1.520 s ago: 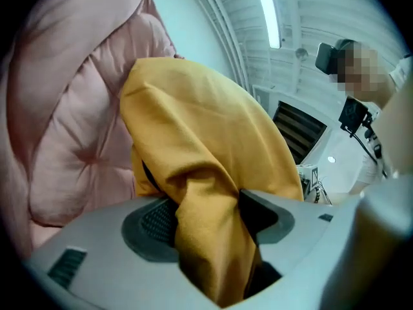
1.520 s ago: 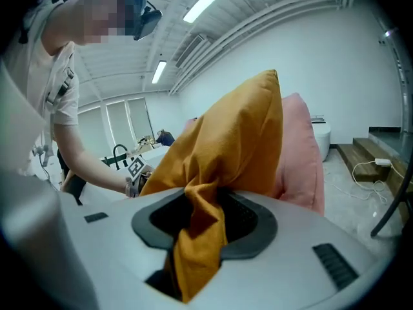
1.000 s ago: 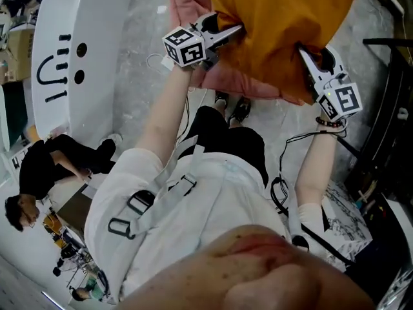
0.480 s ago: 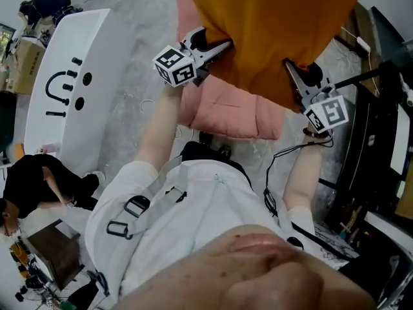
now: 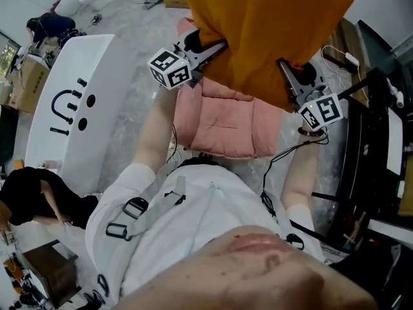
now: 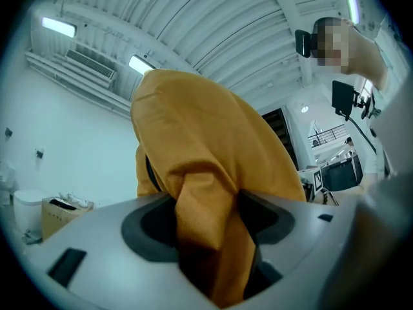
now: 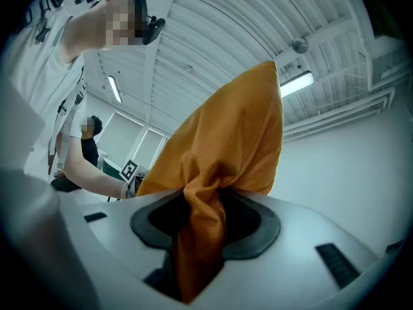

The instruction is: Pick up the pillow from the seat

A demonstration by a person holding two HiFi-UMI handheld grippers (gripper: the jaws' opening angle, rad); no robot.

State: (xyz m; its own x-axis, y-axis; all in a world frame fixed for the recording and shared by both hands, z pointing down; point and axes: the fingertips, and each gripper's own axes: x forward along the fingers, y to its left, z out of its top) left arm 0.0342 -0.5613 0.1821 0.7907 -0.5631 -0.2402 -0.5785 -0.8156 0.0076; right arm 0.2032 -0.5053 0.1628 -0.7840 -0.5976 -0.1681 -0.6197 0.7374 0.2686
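Note:
An orange pillow (image 5: 271,31) hangs in the air above a pink cushioned seat (image 5: 226,124), held up between both grippers. My left gripper (image 5: 216,45) is shut on the pillow's left edge. My right gripper (image 5: 282,68) is shut on its lower right corner. In the left gripper view a fold of the orange pillow (image 6: 206,205) is pinched between the jaws. The right gripper view shows the orange pillow (image 7: 219,166) bunched between the jaws the same way. The pillow hides the back part of the seat.
A white rounded panel with a black smiley mark (image 5: 64,115) stands at the left. A black frame with cables (image 5: 368,147) is at the right. A person in black (image 5: 32,192) crouches at the lower left, another (image 5: 45,28) bends at the top left.
The pillow has risen with both grippers and now stands off the pink seat. The view has swung, so more of the seat shows beneath.

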